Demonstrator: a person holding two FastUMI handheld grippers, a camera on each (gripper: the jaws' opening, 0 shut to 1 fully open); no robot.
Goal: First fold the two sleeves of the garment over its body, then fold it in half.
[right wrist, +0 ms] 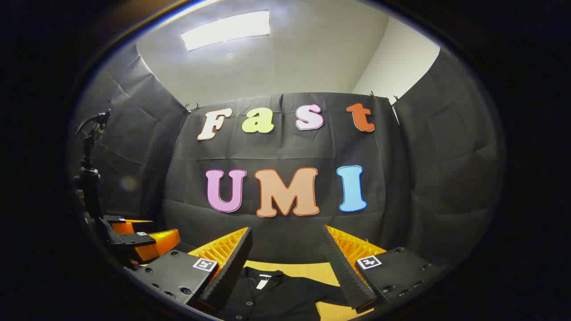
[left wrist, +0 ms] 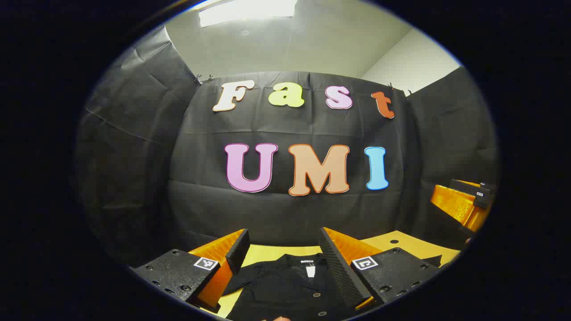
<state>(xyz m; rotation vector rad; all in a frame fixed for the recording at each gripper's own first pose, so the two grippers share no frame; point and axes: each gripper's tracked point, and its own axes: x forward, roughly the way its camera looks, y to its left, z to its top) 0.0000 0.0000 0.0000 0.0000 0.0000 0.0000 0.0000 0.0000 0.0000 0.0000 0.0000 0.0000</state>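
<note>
The garment (left wrist: 285, 285) lies flat on the table (left wrist: 401, 243), collar toward the booth wall — no sleeve is folded yet. The left gripper (left wrist: 283, 254) and right gripper (right wrist: 290, 261) hover above it, jaws wide apart, holding nothing. Next move, by judgement — descend and pinch a sleeve's cuff.

garment (left wrist: 285, 285): soft matt cloth, small shiny round buttons, a paper-like tag at the collar
table (left wrist: 401, 243): smooth, matt, wood-like top
left gripper (left wrist: 283, 263): ribbed finger pads, matt grainy plates
right gripper (right wrist: 285, 272): ribbed pads, the same matt plates
booth wall (right wrist: 285, 232): creased matt cloth
</note>
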